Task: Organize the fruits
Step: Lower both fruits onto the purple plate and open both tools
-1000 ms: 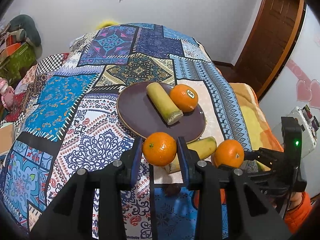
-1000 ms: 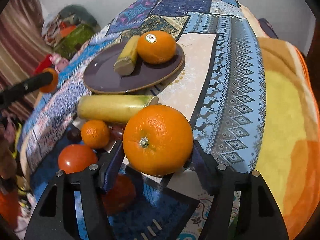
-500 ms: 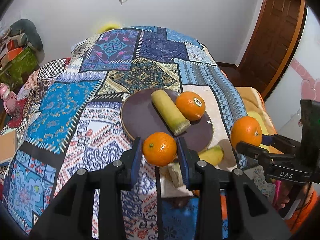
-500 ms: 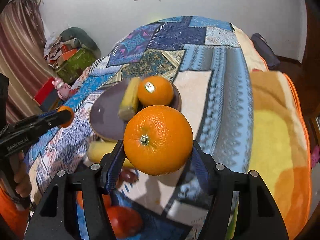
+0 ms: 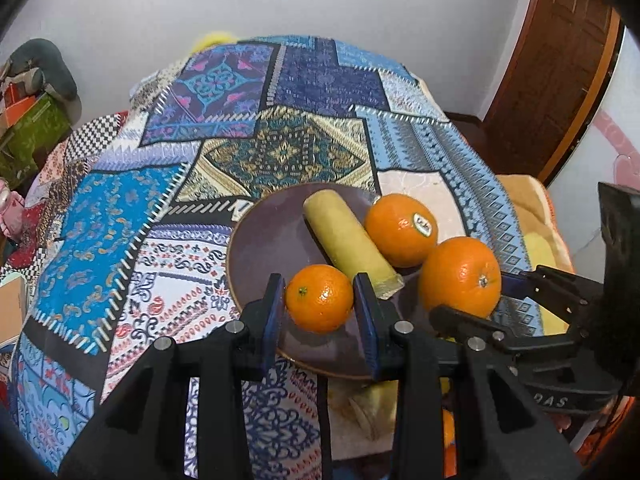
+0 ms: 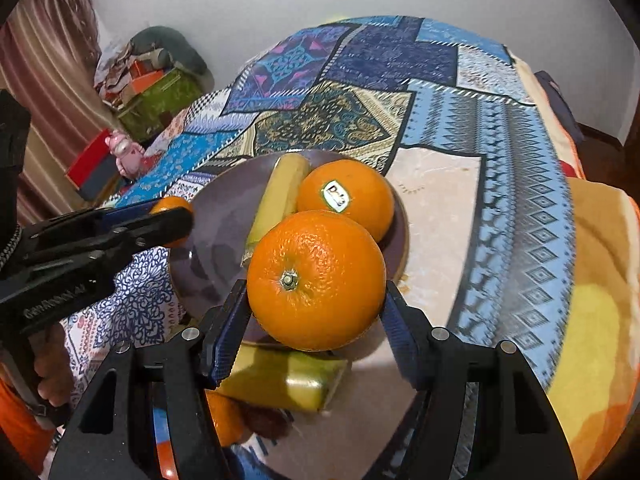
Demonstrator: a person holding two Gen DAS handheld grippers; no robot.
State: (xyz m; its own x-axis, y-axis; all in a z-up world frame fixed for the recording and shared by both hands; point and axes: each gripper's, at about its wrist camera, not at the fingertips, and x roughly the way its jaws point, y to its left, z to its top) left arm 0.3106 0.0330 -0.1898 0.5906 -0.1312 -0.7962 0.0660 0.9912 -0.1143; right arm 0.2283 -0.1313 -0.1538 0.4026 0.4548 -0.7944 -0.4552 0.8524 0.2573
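From the left wrist view, the left gripper (image 5: 320,312) pinches a small mandarin (image 5: 319,298) between its blue pads, hanging over the near part of the dark purple plate (image 5: 264,252), which already bears a peeled banana piece (image 5: 350,246) and a stickered orange (image 5: 401,230) lying against each other. Just to the right the right gripper (image 5: 476,300) holds a large orange (image 5: 460,276) over the plate's near right edge. The two tools are close together, so if both go down at once their fingers could knock, or one fruit could nudge the other loose. The free room is on the plate's left; a mandarin let go near the rim could roll off onto the patchwork bedspread (image 5: 120,216), which is soft and uneven. From the right wrist view, the right gripper's pads clamp the large orange at its widest part, and it hides most of what lies below. The stickered orange and banana piece sit just behind it, so setting it down blind may push them toward the far rim, or tip the plate on the soft cover. A second banana piece (image 6: 288,376) lies off the plate below the fingers, beside other fruit, and could be bumped on the way down.
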